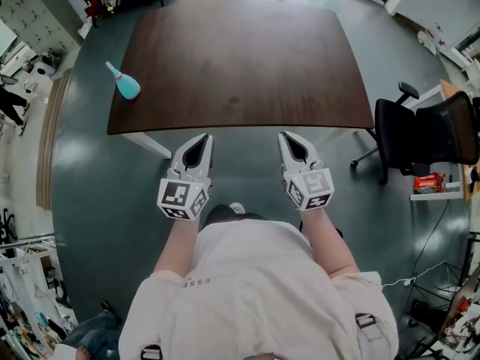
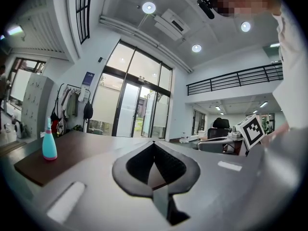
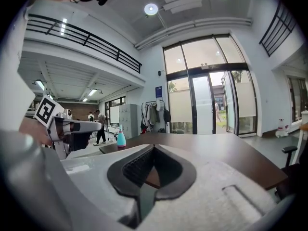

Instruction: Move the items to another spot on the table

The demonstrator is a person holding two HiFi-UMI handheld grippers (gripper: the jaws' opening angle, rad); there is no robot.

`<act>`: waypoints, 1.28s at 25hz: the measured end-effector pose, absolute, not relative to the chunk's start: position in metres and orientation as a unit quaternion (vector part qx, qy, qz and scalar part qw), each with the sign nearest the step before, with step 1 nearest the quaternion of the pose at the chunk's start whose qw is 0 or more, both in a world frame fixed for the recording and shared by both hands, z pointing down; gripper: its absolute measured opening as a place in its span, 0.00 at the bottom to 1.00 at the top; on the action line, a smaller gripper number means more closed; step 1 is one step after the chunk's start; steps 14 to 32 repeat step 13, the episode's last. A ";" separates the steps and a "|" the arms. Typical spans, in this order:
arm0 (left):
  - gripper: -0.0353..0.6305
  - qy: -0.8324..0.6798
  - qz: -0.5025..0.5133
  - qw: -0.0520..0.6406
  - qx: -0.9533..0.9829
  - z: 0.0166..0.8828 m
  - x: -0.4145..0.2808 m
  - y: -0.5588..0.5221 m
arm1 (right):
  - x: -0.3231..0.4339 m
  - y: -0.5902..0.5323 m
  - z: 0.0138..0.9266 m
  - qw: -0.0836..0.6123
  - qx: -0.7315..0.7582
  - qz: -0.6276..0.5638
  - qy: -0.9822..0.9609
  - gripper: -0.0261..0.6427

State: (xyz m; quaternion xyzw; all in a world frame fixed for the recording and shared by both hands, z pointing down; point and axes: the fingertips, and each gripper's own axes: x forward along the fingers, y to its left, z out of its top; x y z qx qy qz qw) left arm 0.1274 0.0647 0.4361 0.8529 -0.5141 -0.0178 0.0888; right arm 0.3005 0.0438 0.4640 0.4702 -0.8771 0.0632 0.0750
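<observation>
Bottle [image 1: 126,83] stands upright at upper left of the frame, nearer the left gripper [image 1: 202,138] than the right gripper [image 1: 288,136], both closed, empty.

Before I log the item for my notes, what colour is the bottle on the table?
The bottle is turquoise, clearest in the left gripper view.

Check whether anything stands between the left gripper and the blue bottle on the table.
Nothing visible does. The bottle stands alone by the left edge of the table. The left gripper, shut and empty, is held just off the near edge. Only bare tabletop lies between them.
</observation>
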 end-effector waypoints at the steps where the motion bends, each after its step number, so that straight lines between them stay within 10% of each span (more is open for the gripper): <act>1: 0.08 -0.512 -0.016 0.088 0.854 0.436 0.127 0.064 | 0.300 0.044 0.463 0.074 0.471 0.062 -0.877 0.03; 32: 0.08 -0.504 -0.009 0.087 0.859 0.435 0.125 0.062 | 0.295 0.044 0.465 0.081 0.471 0.065 -0.876 0.03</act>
